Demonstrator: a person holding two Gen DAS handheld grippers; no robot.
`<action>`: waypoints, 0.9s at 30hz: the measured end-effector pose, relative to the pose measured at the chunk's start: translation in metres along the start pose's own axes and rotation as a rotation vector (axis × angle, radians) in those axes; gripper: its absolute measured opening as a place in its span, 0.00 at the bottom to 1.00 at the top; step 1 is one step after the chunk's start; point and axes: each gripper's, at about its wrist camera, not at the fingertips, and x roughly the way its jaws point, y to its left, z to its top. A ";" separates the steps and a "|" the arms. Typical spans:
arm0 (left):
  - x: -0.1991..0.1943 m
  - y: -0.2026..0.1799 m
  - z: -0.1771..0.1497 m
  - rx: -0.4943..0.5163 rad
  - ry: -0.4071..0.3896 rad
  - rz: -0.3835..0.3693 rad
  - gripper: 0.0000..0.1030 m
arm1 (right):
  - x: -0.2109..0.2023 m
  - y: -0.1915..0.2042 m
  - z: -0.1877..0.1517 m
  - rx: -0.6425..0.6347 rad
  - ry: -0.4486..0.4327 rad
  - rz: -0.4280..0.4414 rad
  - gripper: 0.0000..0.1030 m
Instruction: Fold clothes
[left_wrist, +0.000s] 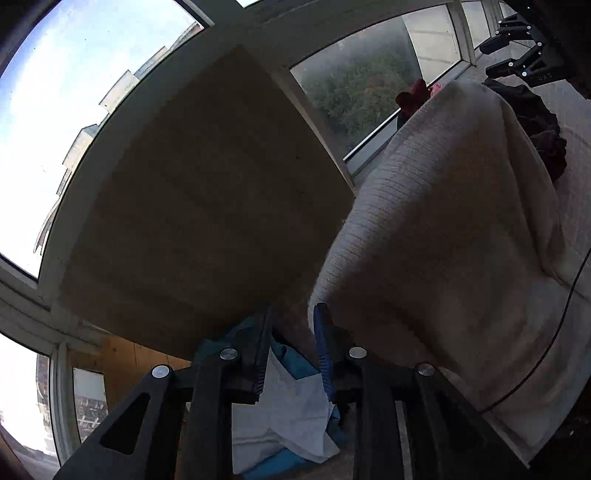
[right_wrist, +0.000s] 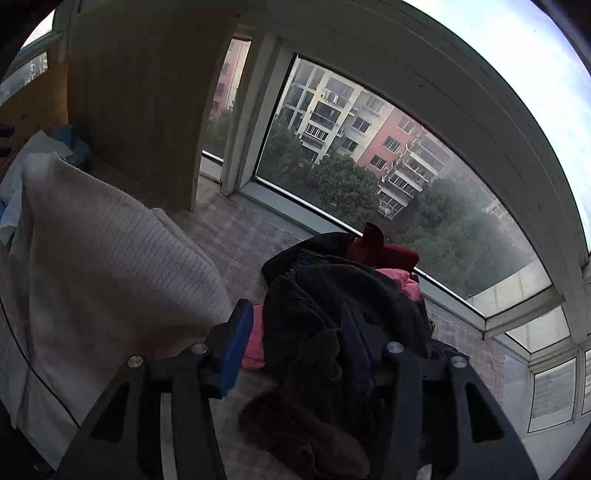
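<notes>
At twelve o'clock from your right gripper (right_wrist: 295, 343), touching its parted, empty fingers, sits the dark clothes pile (right_wrist: 332, 314) with pink and red pieces showing through. Your left gripper (left_wrist: 291, 350) is also spread wide and holds nothing; the blue and white garment (left_wrist: 291, 406) lies between and under its fingers, toward six o'clock. The ribbed cream sweater (left_wrist: 443, 221) (draped over something I can't make out) runs from one to two o'clock of the left gripper, its long axis pointing away from you, and sits at ten o'clock of the right. Your left gripper is nearer its closest edge, just beside the right finger, so I'd judge that hand should reach first.
</notes>
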 end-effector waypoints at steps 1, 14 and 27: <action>0.026 -0.002 -0.007 -0.017 0.038 -0.004 0.21 | 0.017 -0.001 -0.016 0.035 0.043 0.042 0.47; 0.061 -0.139 -0.206 -0.463 0.269 -0.488 0.32 | 0.082 0.041 -0.260 0.345 0.335 0.300 0.48; 0.054 -0.204 -0.190 -0.480 0.257 -0.343 0.11 | 0.071 0.078 -0.278 0.138 0.227 0.297 0.20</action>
